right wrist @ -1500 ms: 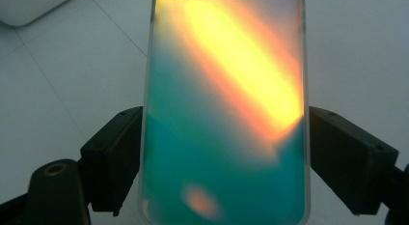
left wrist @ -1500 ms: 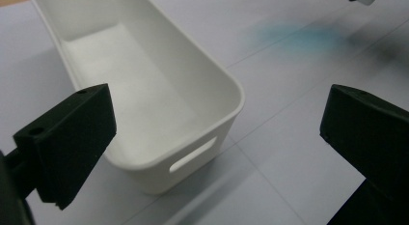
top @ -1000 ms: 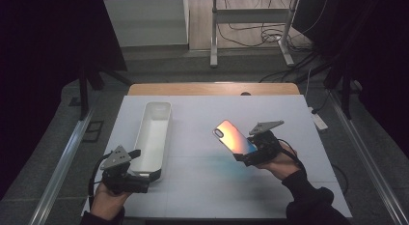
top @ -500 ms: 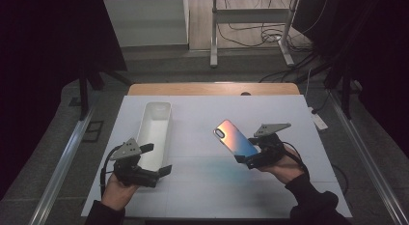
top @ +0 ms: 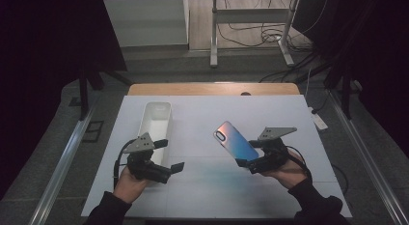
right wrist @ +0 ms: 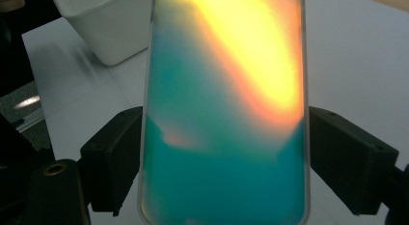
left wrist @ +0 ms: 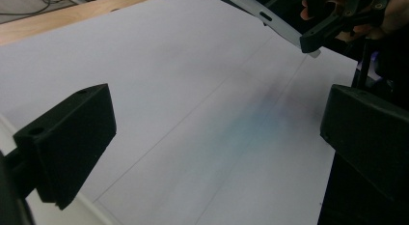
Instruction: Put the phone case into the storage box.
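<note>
An iridescent phone case (top: 235,141) is held above the white table, tilted up toward the far left. My right gripper (top: 247,163) is shut on its lower end, one jaw on each long edge. Up close in the right gripper view the phone case (right wrist: 225,109) glows orange and teal between the two black jaws. My left gripper (top: 170,156) is open at the near left, beside the near end of a long white tray (top: 156,122). In the left gripper view its jaws stand wide apart over bare table, my left gripper (left wrist: 212,138) holding nothing.
The white tray (right wrist: 103,27) lies lengthwise on the left half of the white table sheet (top: 270,114). A wooden table edge (top: 212,88) runs along the far side. Beyond it stand a metal stand (top: 251,27) and floor cables.
My left gripper has risen off the table and swung right, away from the tray's near end. The right gripper with the phone case has shifted slightly.
</note>
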